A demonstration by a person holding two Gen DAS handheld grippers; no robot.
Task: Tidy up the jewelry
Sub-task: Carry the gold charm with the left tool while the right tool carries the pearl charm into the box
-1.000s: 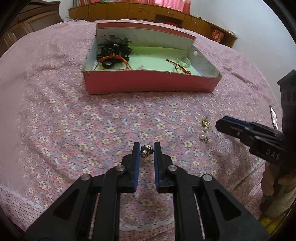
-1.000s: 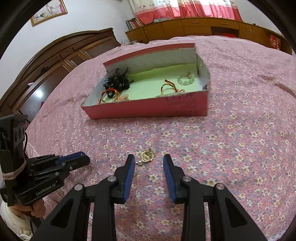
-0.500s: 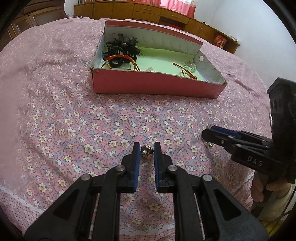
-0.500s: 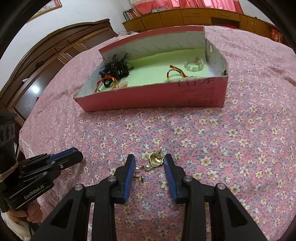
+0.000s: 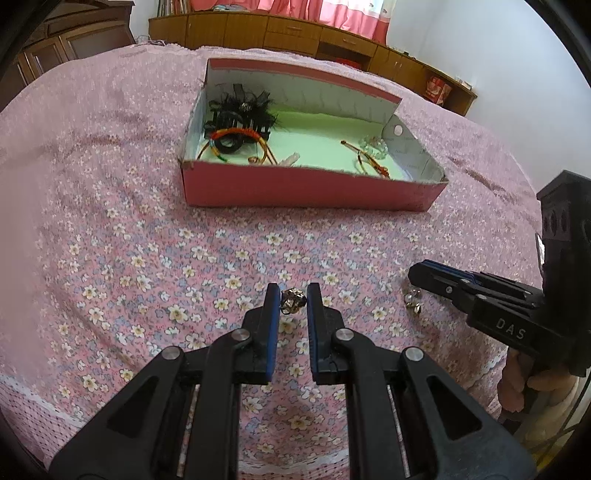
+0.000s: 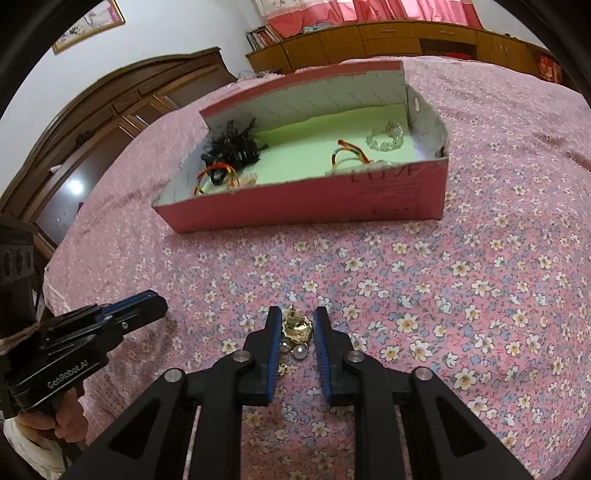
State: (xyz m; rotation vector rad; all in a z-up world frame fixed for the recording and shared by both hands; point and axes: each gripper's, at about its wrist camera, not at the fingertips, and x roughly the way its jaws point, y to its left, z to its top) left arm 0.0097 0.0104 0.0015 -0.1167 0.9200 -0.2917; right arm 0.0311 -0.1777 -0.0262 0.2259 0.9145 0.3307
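Note:
My left gripper (image 5: 291, 295) is shut on a small silvery dark trinket (image 5: 293, 301), held just above the flowered pink bedspread (image 5: 147, 258). In the right wrist view my right gripper (image 6: 296, 321) straddles a gold earring with pearls (image 6: 297, 328) that lies on the spread. Its jaws are closing and the pads touch the gold piece on both sides. The pink jewelry box (image 5: 314, 188) stands open beyond both grippers, also seen in the right wrist view (image 6: 295, 210). The left gripper (image 6: 159, 304) shows at the left edge there.
Inside the box lie a black feathery hair clip (image 5: 240, 110), coloured bangles (image 5: 236, 138) and a clear bead bracelet (image 6: 384, 138). Wooden cabinets (image 5: 295, 29) line the far wall. A hand (image 6: 48, 417) holds the left gripper's handle.
My right gripper slid forward over the gold earring and its jaws narrowed onto it. The left gripper kept its hold on the trinket and stayed put.

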